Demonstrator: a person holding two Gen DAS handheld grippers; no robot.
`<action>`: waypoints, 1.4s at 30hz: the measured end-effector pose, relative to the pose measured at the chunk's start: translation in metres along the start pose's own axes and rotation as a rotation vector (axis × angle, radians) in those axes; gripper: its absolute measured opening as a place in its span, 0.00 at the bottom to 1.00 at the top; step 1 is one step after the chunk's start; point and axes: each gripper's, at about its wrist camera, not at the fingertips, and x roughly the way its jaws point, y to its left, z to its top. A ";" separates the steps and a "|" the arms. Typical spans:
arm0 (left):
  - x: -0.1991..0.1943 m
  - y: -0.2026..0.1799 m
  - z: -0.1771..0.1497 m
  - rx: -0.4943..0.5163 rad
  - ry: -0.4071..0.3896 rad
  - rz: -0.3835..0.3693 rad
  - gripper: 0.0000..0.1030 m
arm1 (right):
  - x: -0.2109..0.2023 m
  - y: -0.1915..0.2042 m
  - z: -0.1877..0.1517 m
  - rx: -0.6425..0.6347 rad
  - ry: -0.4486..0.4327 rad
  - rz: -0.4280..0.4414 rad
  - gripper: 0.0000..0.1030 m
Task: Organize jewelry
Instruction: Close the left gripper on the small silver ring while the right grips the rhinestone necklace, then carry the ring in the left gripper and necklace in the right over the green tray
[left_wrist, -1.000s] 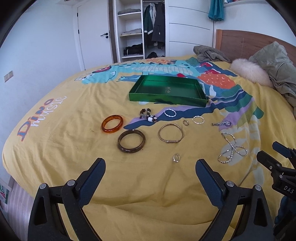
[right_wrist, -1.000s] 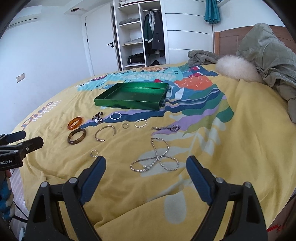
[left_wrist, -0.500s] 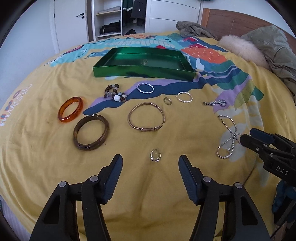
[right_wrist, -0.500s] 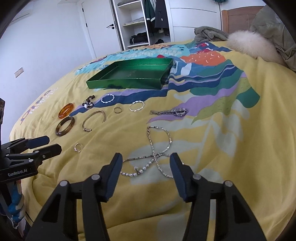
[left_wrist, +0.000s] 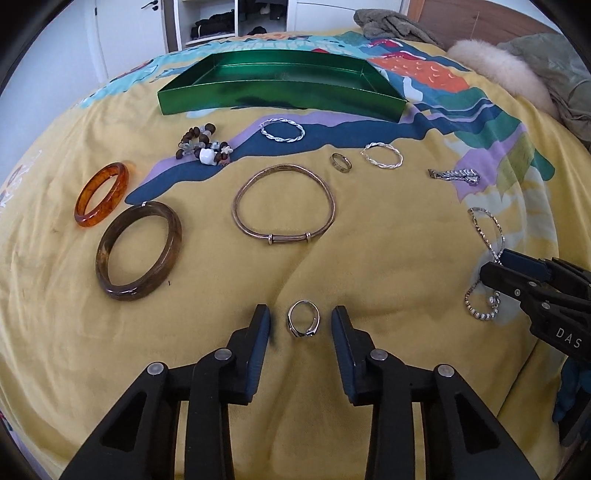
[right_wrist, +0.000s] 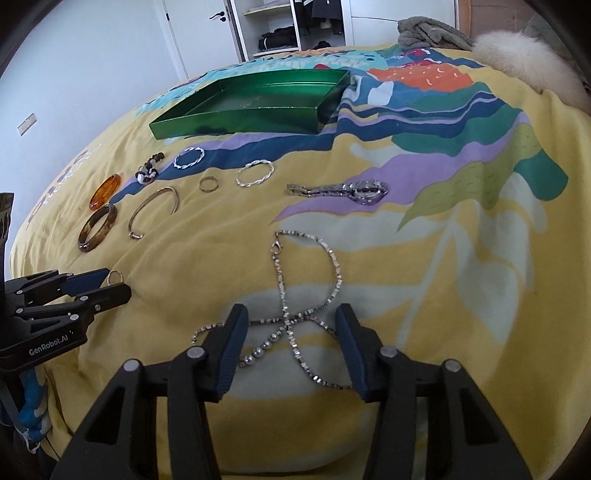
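Jewelry lies spread on a yellow printed bedspread before an empty green tray (left_wrist: 280, 96). My left gripper (left_wrist: 301, 323) is open, its fingers straddling a small silver ring (left_wrist: 303, 323) without touching it. My right gripper (right_wrist: 290, 325) is open and straddles the crossing of a silver chain necklace (right_wrist: 286, 291). The necklace also shows in the left wrist view (left_wrist: 487, 236), partly hidden by the right gripper. The tray shows in the right wrist view (right_wrist: 255, 107).
Further out lie an amber bangle (left_wrist: 101, 194), a brown bangle (left_wrist: 138, 251), a gold bangle (left_wrist: 284, 205), a bead bracelet (left_wrist: 203, 147), two twisted silver bracelets (left_wrist: 282, 130), a gold ring (left_wrist: 340, 161) and a silver watch (right_wrist: 340, 189). Clothes and a fur cushion (right_wrist: 524, 62) lie at the headboard.
Both grippers have moved down and forward onto the bed. The left now straddles the silver ring, the right straddles the necklace. Both jaws have narrowed but stay open.
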 end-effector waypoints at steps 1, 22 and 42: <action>0.001 0.001 0.000 -0.004 0.002 -0.005 0.29 | 0.001 0.000 0.000 -0.001 0.003 0.001 0.30; -0.059 0.008 -0.026 -0.007 -0.092 -0.068 0.05 | -0.061 0.020 -0.030 -0.023 -0.080 0.053 0.02; -0.236 0.024 0.008 0.018 -0.422 -0.101 0.05 | -0.245 0.105 0.025 -0.240 -0.434 0.000 0.02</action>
